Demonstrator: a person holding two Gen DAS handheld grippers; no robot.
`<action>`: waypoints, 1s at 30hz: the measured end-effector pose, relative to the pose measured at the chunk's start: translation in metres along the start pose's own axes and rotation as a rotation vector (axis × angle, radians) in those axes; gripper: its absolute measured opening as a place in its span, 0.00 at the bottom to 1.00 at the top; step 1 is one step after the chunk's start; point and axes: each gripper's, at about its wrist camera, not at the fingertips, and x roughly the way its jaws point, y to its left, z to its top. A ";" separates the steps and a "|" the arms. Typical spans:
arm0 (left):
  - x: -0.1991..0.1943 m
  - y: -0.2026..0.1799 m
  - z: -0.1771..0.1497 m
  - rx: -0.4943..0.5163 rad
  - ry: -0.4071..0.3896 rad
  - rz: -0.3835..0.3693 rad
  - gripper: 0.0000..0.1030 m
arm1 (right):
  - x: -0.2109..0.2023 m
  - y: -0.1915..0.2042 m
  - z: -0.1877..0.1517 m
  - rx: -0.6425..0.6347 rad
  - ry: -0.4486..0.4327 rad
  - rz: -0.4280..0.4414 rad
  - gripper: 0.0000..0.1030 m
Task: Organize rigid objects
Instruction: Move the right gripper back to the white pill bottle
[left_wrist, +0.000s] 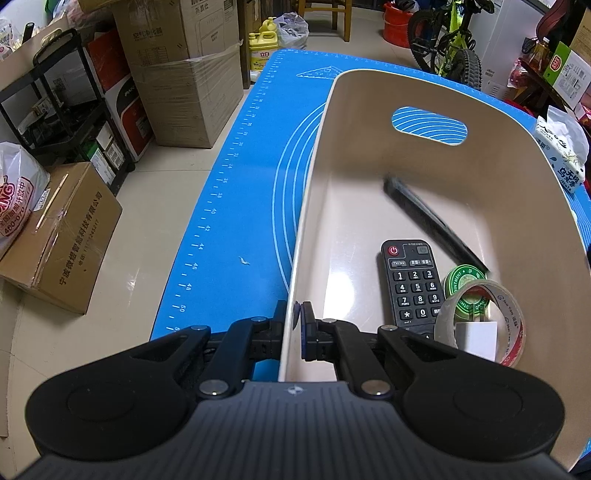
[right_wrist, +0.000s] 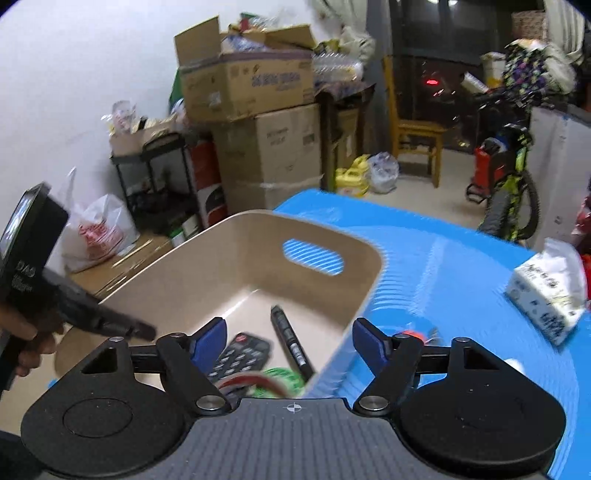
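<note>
left wrist view: we are working over a blue mat (left_wrist: 236, 206) in a cluttered storage room. the left gripper (left_wrist: 295, 325) is clamping the near-left wall of the beige bin (left_wrist: 369, 110). inside the bin are lying a remote (left_wrist: 413, 284), a tape roll (left_wrist: 480, 321) and a dark pen (left_wrist: 436, 221), its long axis running diagonally away.

right wrist view: the right gripper (right_wrist: 288, 338) is hovering empty, jaws spread, above the bin's right wall (right_wrist: 332, 325). a small red-topped object (right_wrist: 413, 336) is lying on the mat just right of the bin, nearer the right gripper.
</note>
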 end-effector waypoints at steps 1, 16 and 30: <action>0.000 0.000 0.000 0.000 0.000 0.001 0.07 | -0.002 -0.006 0.000 -0.003 -0.009 -0.018 0.81; -0.001 0.000 -0.001 0.005 0.001 0.008 0.08 | 0.016 -0.118 -0.033 0.088 0.033 -0.276 0.82; 0.001 -0.002 0.000 0.018 0.009 0.012 0.08 | 0.059 -0.159 -0.067 -0.108 0.098 -0.290 0.93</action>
